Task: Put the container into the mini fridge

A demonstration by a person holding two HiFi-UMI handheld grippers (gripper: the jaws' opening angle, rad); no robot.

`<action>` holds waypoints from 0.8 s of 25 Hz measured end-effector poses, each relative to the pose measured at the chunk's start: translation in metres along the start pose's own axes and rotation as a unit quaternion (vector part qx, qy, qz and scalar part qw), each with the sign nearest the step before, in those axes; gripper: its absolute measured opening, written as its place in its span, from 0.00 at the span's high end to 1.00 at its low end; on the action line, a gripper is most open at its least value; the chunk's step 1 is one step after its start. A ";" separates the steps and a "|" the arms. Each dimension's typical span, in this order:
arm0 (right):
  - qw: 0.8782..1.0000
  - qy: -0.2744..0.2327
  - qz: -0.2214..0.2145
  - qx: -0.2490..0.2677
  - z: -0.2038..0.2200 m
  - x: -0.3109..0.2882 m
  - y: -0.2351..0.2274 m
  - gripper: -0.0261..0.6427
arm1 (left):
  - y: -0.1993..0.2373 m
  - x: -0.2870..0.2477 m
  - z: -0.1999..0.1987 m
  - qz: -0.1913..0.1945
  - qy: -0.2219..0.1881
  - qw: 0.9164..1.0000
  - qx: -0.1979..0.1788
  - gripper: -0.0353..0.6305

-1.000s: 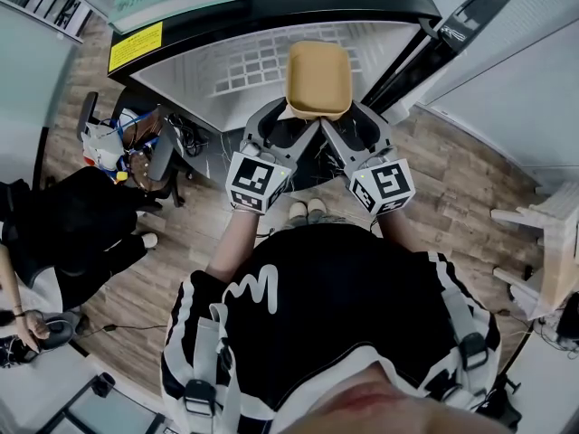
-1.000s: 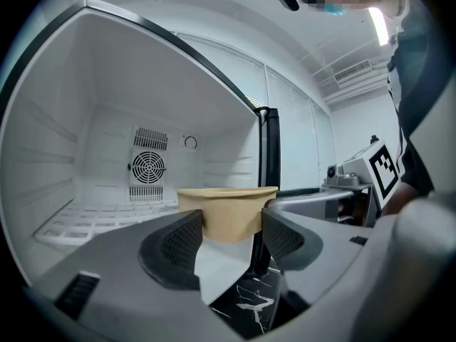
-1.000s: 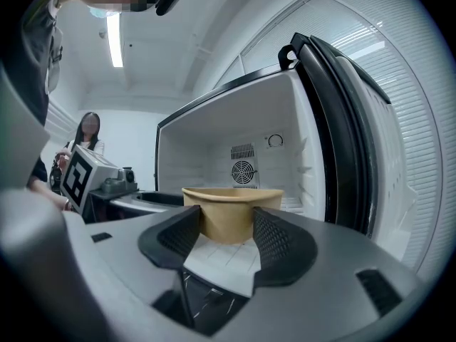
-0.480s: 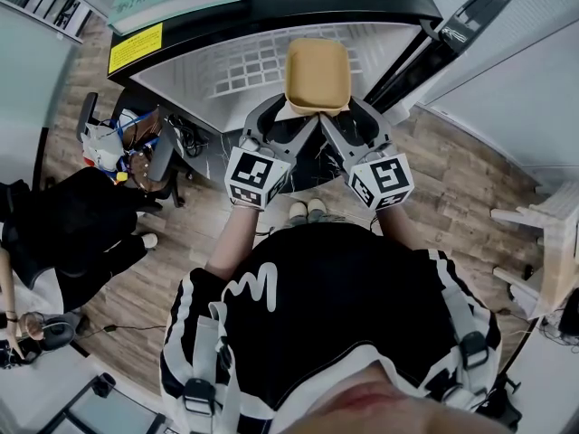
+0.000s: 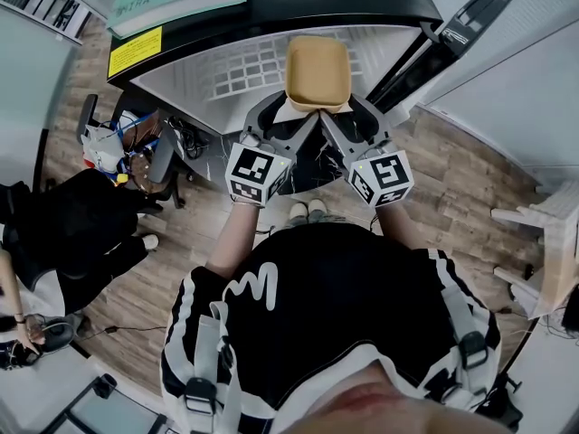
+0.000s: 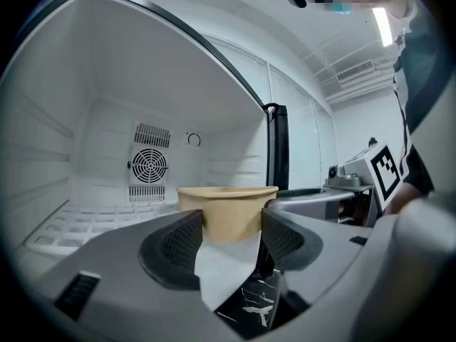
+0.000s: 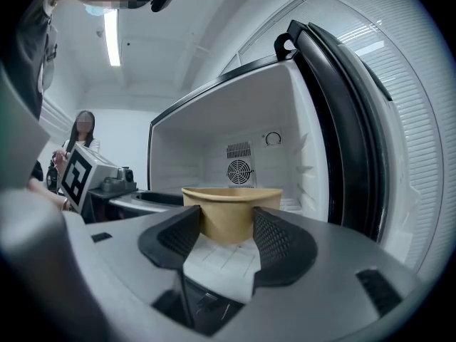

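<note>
A tan paper container (image 5: 317,72) is held in the air between both grippers, just above the front of the open mini fridge (image 5: 217,70). My left gripper (image 5: 288,108) is shut on the container's near left corner (image 6: 226,214), and my right gripper (image 5: 333,111) is shut on its near right corner (image 7: 229,216). The fridge's white interior with a wire shelf (image 6: 107,216) and a round fan grille (image 6: 149,166) lies straight ahead. Its black door (image 5: 452,34) stands open at the right.
A yellow warning label (image 5: 136,48) sits on the fridge's black top. A black chair and a tangle of cables (image 5: 136,143) stand on the wooden floor at the left. A second person (image 7: 78,137) stands at the left of the right gripper view.
The container and both grippers have moved slightly forward, toward the fridge opening. The grip on it is unchanged.
</note>
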State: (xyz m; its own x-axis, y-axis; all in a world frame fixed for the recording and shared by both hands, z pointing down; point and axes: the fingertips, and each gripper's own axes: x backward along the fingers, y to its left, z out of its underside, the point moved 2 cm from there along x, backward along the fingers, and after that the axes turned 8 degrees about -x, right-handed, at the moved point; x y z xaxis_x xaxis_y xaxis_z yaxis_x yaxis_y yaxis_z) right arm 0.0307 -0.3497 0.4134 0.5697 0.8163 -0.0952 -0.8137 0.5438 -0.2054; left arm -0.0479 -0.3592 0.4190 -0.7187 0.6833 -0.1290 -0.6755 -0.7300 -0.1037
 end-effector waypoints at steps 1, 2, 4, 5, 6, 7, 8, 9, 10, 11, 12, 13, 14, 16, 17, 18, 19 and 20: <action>1.000 0.000 0.001 0.000 0.000 -0.001 -0.001 0.60 | 0.001 -0.001 0.000 0.000 -0.001 1.000 0.001 0.55; 1.000 0.000 0.001 0.000 0.000 -0.002 -0.001 0.60 | 0.002 -0.002 0.000 -0.001 -0.003 1.000 0.002 0.55; 1.000 0.000 0.002 0.001 -0.001 -0.003 -0.002 0.60 | 0.003 -0.003 0.000 -0.002 -0.003 1.000 0.003 0.55; 1.000 0.000 0.002 0.000 -0.001 -0.003 -0.003 0.60 | 0.003 -0.003 0.000 -0.002 -0.002 1.000 0.004 0.55; 1.000 0.000 0.002 0.000 -0.001 -0.004 -0.003 0.60 | 0.003 -0.004 0.000 -0.002 -0.003 1.000 0.005 0.55; 1.000 0.000 0.002 0.000 -0.001 -0.004 -0.004 0.60 | 0.004 -0.005 -0.001 -0.003 -0.004 1.000 0.005 0.55; 1.000 0.000 0.003 -0.001 -0.001 -0.005 -0.004 0.60 | 0.005 -0.006 -0.001 -0.003 -0.005 1.000 0.005 0.55; 1.000 0.000 0.003 -0.001 -0.001 -0.006 -0.005 0.60 | 0.006 -0.006 -0.001 -0.004 -0.005 1.000 0.005 0.55; 1.000 0.000 0.003 -0.001 -0.001 -0.007 -0.005 0.60 | 0.006 -0.007 -0.001 -0.004 -0.004 1.000 0.005 0.55; 1.000 0.000 0.003 -0.001 -0.001 -0.007 -0.006 0.60 | 0.007 -0.007 0.000 -0.004 -0.004 1.000 0.004 0.55; 1.000 0.000 0.003 -0.001 0.000 -0.008 -0.006 0.60 | 0.007 -0.008 0.000 -0.004 -0.003 1.000 0.004 0.55; 1.000 0.000 0.003 0.000 0.000 -0.009 -0.006 0.60 | 0.008 -0.008 0.001 -0.004 -0.002 1.000 0.005 0.55; 1.000 0.000 0.003 0.000 0.000 -0.009 -0.006 0.60 | 0.009 -0.009 0.001 -0.003 -0.002 1.000 0.005 0.55; 1.000 0.001 0.003 0.001 0.000 -0.011 -0.007 0.60 | 0.010 -0.009 0.001 -0.003 0.000 1.000 0.005 0.55; 1.000 0.002 0.003 0.001 0.000 -0.011 -0.008 0.60 | 0.011 -0.010 0.001 -0.003 0.002 1.000 0.004 0.55; 1.000 0.002 0.004 0.001 0.000 -0.012 -0.008 0.60 | 0.011 -0.011 0.002 -0.003 0.003 1.000 0.002 0.55; 1.000 0.002 0.004 0.000 0.001 -0.013 -0.009 0.60 | 0.012 -0.012 0.002 -0.004 0.004 1.000 0.002 0.55; 1.000 0.002 0.005 0.000 0.001 -0.014 -0.010 0.60 | 0.012 -0.013 0.002 -0.004 0.005 1.000 0.002 0.55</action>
State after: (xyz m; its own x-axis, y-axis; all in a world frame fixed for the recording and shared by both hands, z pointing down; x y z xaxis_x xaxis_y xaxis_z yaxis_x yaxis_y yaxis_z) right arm 0.0309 -0.3659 0.4173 0.5623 0.8207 -0.1017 -0.8191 0.5358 -0.2048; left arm -0.0476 -0.3767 0.4212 -0.7114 0.6892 -0.1374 -0.6820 -0.7242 -0.1016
